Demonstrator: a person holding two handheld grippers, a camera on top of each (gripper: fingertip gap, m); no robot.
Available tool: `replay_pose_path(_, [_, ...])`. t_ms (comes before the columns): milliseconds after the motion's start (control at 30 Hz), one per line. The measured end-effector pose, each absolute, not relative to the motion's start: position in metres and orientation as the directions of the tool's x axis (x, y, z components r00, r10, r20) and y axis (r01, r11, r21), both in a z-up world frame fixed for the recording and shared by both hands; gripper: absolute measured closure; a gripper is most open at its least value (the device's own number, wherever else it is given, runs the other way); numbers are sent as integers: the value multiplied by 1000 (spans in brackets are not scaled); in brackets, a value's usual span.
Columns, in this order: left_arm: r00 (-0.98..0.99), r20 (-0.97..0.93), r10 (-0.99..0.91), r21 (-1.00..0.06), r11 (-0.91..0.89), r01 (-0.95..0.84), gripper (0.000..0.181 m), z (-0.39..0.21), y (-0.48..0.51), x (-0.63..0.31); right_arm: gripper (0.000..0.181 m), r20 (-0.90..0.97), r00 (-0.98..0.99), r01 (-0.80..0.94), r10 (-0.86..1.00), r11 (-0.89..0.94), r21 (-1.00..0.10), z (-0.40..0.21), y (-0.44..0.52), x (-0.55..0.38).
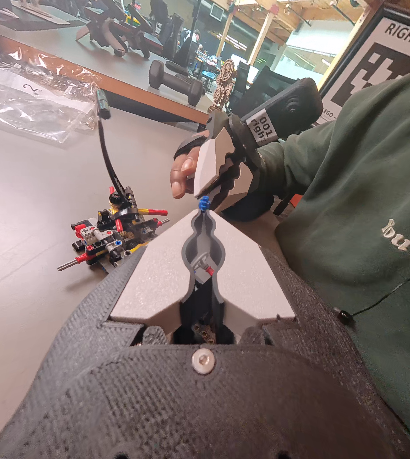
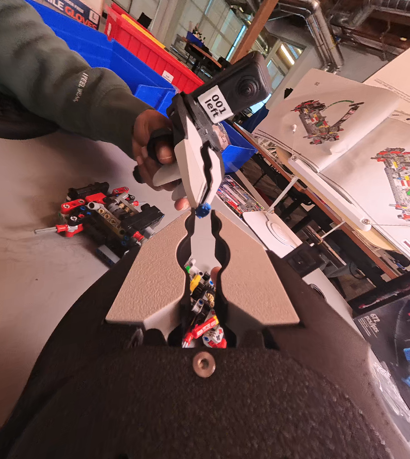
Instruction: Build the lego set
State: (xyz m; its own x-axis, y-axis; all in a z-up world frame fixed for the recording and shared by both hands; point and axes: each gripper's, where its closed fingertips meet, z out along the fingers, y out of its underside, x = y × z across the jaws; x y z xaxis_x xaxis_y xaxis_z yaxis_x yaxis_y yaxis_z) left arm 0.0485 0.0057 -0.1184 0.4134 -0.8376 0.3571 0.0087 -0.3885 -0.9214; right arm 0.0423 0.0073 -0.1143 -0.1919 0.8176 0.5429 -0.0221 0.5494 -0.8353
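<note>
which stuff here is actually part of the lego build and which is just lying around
Part of the job:
- blue gear, pinched at the tips of the left gripper
- right gripper, closing in on it
- partly built model
- open instruction booklet

Lying about:
- dumbbell
- wooden gear ornament
- blue bins
- red bin

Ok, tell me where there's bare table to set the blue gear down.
Bare table opens left of the lego assembly, between it and the plastic bags. It is crowded by the assembly itself and where the left claw, shut on the blue gear, meets the right claw.
</note>
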Motion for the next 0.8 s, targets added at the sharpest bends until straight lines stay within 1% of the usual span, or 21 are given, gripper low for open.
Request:
replay_pose_path(167, [385,344,-857,-922,-386,-36,181,-121,1,52,171,553,-232,-17,800,565,-825,-117,3,45])
replay_pose_path(367, [315,477,-820,-862,-507,-13,181,-124,-2,53,168,569,-266,-8,778,588,-808,-120,1,46])
replay_pose_path(500, [239,557,-796,-819,-574,-6,181,-123,-5,54,163,580,-318,0,750,612,-791,-124,-3,49])
replay_pose_path(700, [151,593,-791,-793,-606,-63,181,-126,-13,58,162,627,-337,8,702,669,-744,-128,-6,49])
replay_pose_path(800, [144,596,-790,-789,-609,-83,181,-129,-15,60,162,630,-353,6,692,675,-738,-129,-10,49])
